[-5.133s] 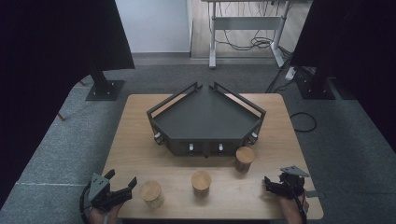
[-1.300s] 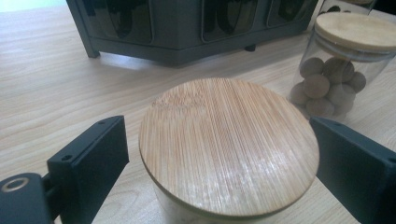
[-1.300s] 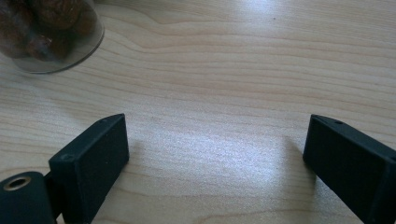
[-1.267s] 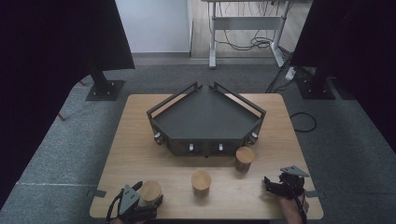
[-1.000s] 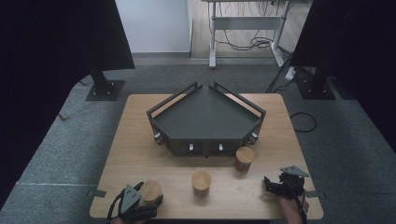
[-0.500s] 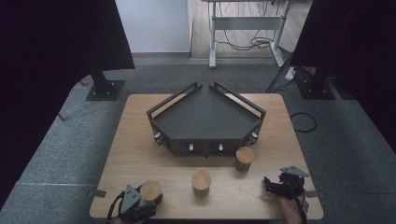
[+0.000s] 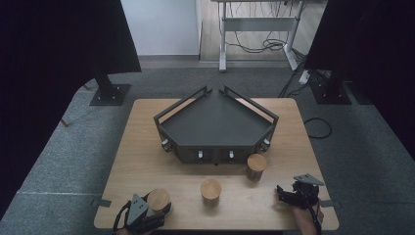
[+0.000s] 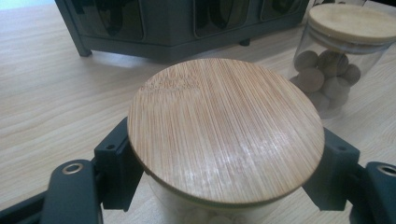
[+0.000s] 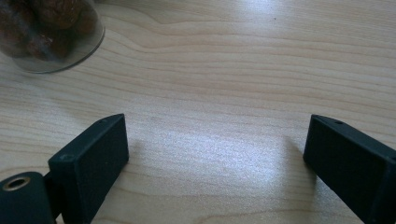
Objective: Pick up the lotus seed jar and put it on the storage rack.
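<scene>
Three lidded jars stand on the desk (image 7: 147, 147), which is the biggest thing here, a pale wooden top with a dark angular rack (image 7: 215, 125) set toward its far edge. The jars run in a slanting row in front of the rack: one just before its right end (image 7: 256, 166), the middle jar (image 7: 211, 190) nearer the front edge, and the near-left jar (image 7: 158, 199) close to the front-left corner.

That near-left jar is the one in hand. The left gripper (image 8: 224, 186) has its jaws clenched on the glass just under the bamboo lid (image 8: 224, 140), one pad on each side, with the jar upright and still on the desk. Its long axis runs straight up, across the level jaws, so I judge a clean vertical lift would suit next, toward the rack beyond it.

The right gripper (image 9: 215, 149) rests near the front-right corner, jaws released and wide over bare wood, well apart from that jar; the left hand is plainly the nearer.
</scene>
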Demonstrator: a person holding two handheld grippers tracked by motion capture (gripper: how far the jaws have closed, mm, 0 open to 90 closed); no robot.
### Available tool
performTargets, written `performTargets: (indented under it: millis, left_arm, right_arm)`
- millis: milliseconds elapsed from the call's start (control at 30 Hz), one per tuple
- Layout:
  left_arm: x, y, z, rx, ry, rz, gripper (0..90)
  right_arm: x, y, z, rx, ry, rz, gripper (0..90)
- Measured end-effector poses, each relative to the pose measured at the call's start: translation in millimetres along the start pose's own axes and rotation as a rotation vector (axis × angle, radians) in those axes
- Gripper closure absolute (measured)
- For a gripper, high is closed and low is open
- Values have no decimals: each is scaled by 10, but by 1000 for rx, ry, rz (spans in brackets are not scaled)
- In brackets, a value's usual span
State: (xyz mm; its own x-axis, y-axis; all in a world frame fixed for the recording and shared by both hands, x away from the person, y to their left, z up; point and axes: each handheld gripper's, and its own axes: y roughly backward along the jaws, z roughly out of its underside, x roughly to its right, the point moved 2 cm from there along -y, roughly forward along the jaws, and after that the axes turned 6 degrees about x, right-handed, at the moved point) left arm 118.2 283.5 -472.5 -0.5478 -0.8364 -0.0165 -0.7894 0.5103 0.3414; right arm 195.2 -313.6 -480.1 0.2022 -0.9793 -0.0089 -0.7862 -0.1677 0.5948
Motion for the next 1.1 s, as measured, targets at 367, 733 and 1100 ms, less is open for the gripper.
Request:
performTargets:
  millis: [367,733,1100]
  left_arm:
    - [-16,45,-18,35,14,-7,255]
    - [-37,53,-85,60,14,-1,255]
    - [-75,78,-142,76,25,-3,255]
  right_arm:
    - [0,0,0,0,0,0,60]
    - [1,0,0,0,1,-2,61]
    - [1,0,0,0,2,-2,61]
